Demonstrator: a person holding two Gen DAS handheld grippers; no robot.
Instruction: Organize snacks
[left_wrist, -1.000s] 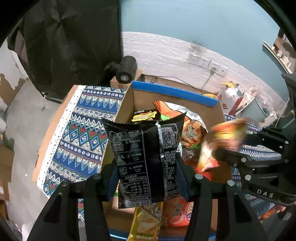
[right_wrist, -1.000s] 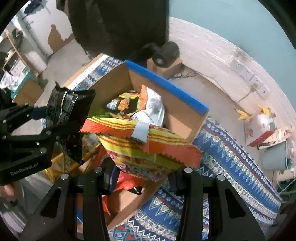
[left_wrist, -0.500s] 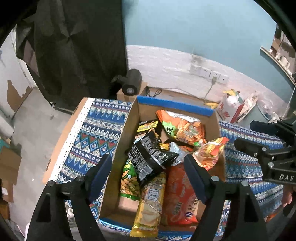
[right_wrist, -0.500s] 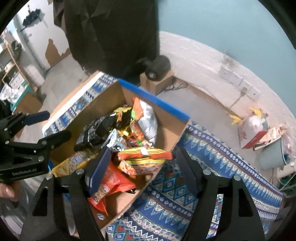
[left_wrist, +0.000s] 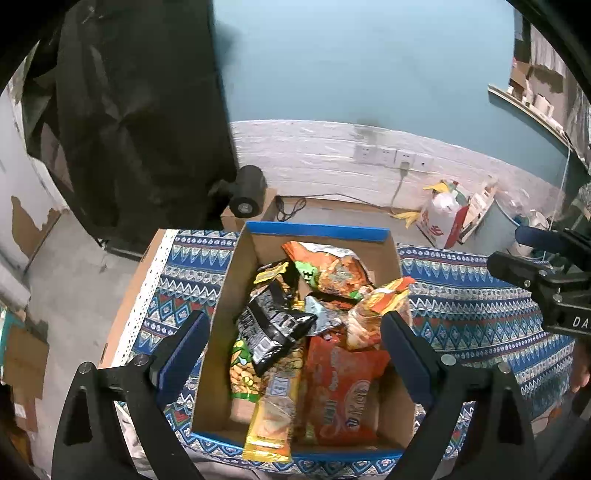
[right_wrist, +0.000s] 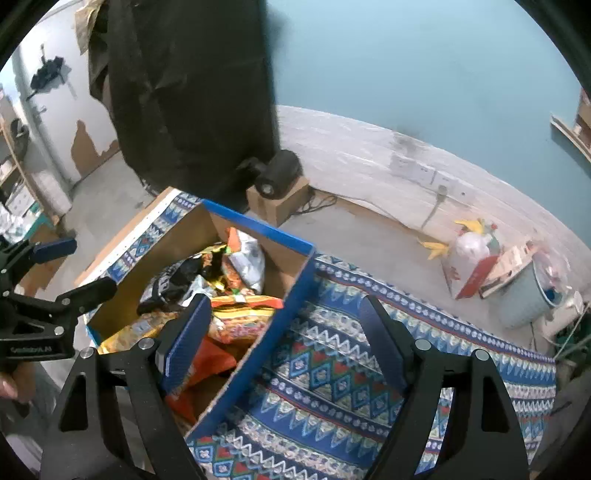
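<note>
Both grippers above the cardboard box (left_wrist: 236, 280), pointing down. Left gripper (left_wrist: 295, 354): jaws wide and opening, nothing between them; the snacks seen in the gap lie below in the box. Right gripper (right_wrist: 284, 332): jaws wide and opening, empty, straddling the box's blue-edged right wall.

Box sits on the patterned cloth (left_wrist: 472, 295) covering the surface. Inside, piled loose: black packet (left_wrist: 269, 328) on top at left, orange-yellow bag (left_wrist: 373, 314) against the right wall, red-orange bag (left_wrist: 340, 387) at front, yellow packet (left_wrist: 273, 417) sticking out over the front edge, orange-green bag (left_wrist: 332, 269) at the back.

Packets underneath mostly covered, print unreadable. Box's front corners hidden behind gripper fingers. Right-wrist view shows only part of the box interior.
</note>
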